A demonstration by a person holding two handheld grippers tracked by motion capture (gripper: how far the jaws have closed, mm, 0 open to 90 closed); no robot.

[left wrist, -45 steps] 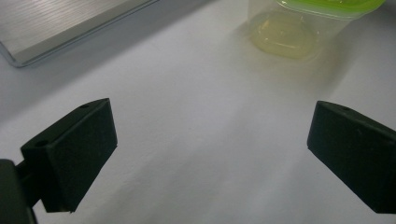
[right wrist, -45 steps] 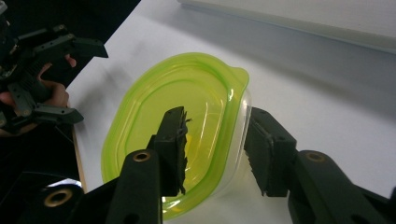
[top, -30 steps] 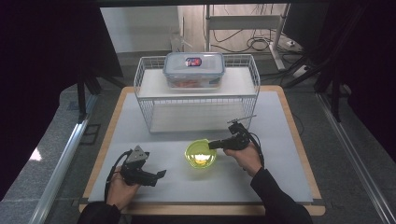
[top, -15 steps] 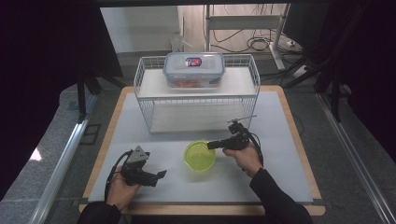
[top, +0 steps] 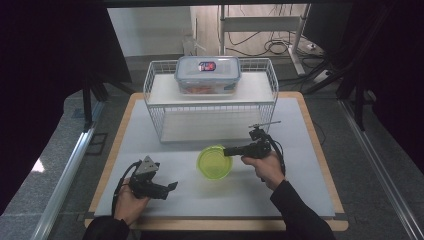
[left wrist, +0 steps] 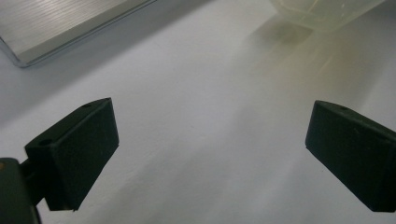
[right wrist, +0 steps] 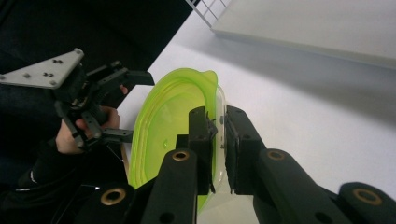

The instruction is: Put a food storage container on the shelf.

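A lime-green round container (top: 215, 162) lies on the white mat in the middle front. My right gripper (top: 229, 150) reaches it from the right. In the right gripper view my right gripper (right wrist: 218, 119) is shut on the container (right wrist: 168, 126), with its green edge and clear rim pinched between the jaws. My left gripper (top: 172, 186) rests low at the front left, open and holding nothing. In the left gripper view the left gripper (left wrist: 210, 149) has bare mat between its wide jaws, and the container's pale underside (left wrist: 327, 9) shows at the top right.
A white wire rack (top: 210, 107) stands at the back of the mat, with a clear lidded food box (top: 207, 75) on its top shelf. The rack's lower shelf (right wrist: 317, 23) lies just beyond the container. The wooden table edge (top: 325, 165) frames the mat.
Both hands stay about where they were. The green container has shifted slightly in the right gripper's hold, and the bright glare seen inside it a second ago is gone.
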